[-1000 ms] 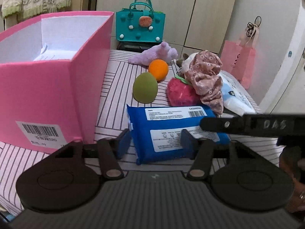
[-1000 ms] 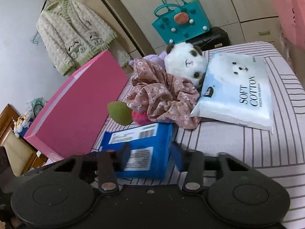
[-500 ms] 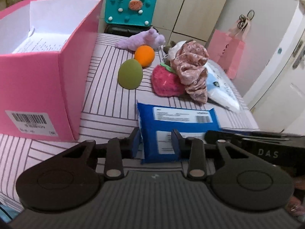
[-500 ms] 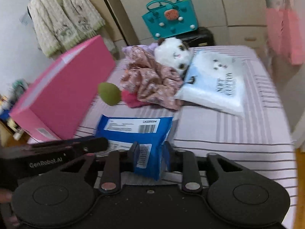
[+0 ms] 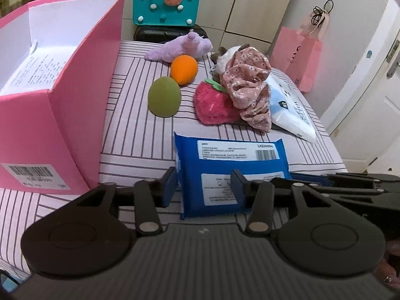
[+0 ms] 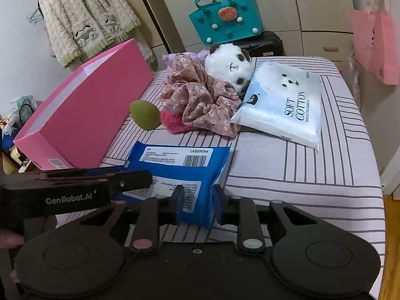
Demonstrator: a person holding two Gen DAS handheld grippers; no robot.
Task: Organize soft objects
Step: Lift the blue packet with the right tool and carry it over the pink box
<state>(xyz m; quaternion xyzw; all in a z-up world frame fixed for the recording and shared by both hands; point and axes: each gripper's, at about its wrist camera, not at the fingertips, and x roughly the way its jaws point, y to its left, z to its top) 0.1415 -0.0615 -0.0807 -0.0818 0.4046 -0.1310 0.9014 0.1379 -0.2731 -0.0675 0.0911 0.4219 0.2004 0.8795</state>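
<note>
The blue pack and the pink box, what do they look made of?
Blue pack: likely soft plastic film, slightly glossy, creasing where the right gripper pinches its corner.
Pink box: apparently matte cardboard, with crisp folded edges and a white inside.

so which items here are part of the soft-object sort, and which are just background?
In play: blue wipes pack, held at either end by the left gripper and right gripper; pink box; green egg; orange ball; strawberry plush; floral scrunchie; panda plush; tissue pack.

Background: teal handbag; cardigan; pink paper bag.
</note>
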